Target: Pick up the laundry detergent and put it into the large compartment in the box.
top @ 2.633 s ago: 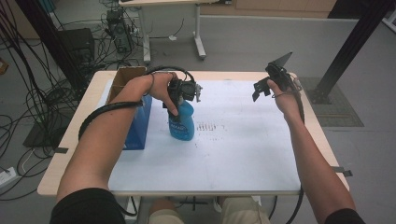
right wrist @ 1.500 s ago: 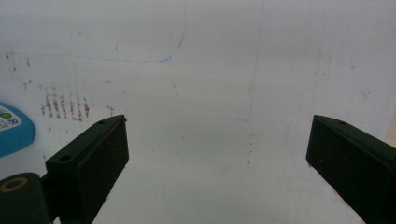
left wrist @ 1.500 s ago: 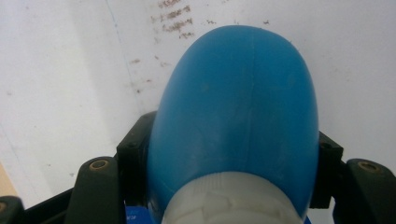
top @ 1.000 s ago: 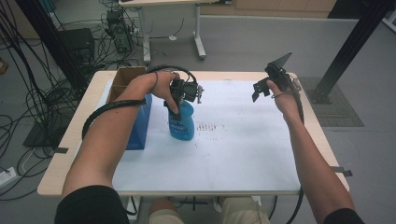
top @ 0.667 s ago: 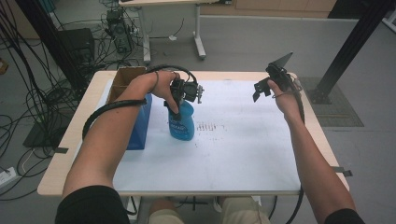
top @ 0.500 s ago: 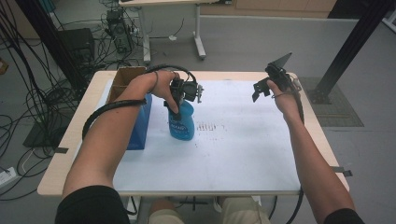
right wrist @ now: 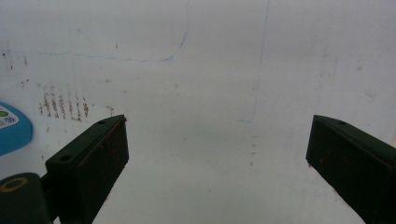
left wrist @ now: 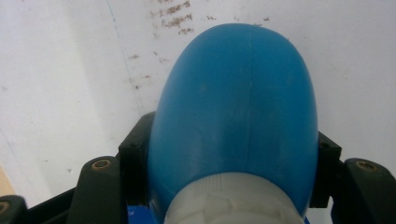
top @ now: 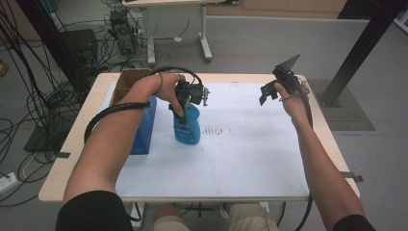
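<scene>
1. At the table's left edge, an open cardboard box [top: 129, 83] sits at the far corner, with a blue box [top: 144, 130] just in front of it.
2. The left gripper [top: 185, 103] points down over a blue bottle [top: 187, 127] that stands upright on the white sheet [top: 231, 159], just right of the blue box. Its 2 jaws are clamped against the bottle's sides near the white cap [left wrist: 233, 200].
3. A patch of brown marks [top: 216, 131] on the sheet lies just right of the bottle.
4. The right gripper [top: 270, 91] hangs above the far right part of the sheet, well apart from the bottle. Its 2 jaws stand wide apart with nothing between them.
</scene>
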`<state>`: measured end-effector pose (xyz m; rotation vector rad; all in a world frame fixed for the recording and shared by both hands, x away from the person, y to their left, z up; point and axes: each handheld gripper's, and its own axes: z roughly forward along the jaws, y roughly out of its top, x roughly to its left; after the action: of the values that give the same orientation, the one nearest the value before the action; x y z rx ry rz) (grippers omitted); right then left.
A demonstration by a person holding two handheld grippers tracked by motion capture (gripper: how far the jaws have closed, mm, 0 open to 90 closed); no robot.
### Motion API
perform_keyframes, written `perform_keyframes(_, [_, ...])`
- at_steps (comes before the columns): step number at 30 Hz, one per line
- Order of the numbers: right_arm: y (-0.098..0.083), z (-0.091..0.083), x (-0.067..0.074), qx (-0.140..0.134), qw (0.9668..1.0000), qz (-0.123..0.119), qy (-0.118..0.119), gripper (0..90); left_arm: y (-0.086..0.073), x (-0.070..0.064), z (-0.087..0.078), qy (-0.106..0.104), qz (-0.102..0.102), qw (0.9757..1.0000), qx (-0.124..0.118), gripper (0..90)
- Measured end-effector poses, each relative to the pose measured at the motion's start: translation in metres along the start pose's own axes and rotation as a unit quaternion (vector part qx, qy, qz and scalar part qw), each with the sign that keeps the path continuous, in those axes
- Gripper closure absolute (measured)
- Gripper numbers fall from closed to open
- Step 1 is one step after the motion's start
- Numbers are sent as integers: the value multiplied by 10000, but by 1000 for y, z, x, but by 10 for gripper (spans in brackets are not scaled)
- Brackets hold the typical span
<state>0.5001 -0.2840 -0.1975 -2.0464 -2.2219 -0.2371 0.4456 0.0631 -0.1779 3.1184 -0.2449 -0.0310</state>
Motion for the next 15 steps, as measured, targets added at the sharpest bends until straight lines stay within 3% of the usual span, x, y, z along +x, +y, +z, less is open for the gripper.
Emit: perform_keyframes(15, [0, -1, -2, -8, 10000, 14, 0, 57, 2, 1, 0, -22, 9, 10000, 52, 370])
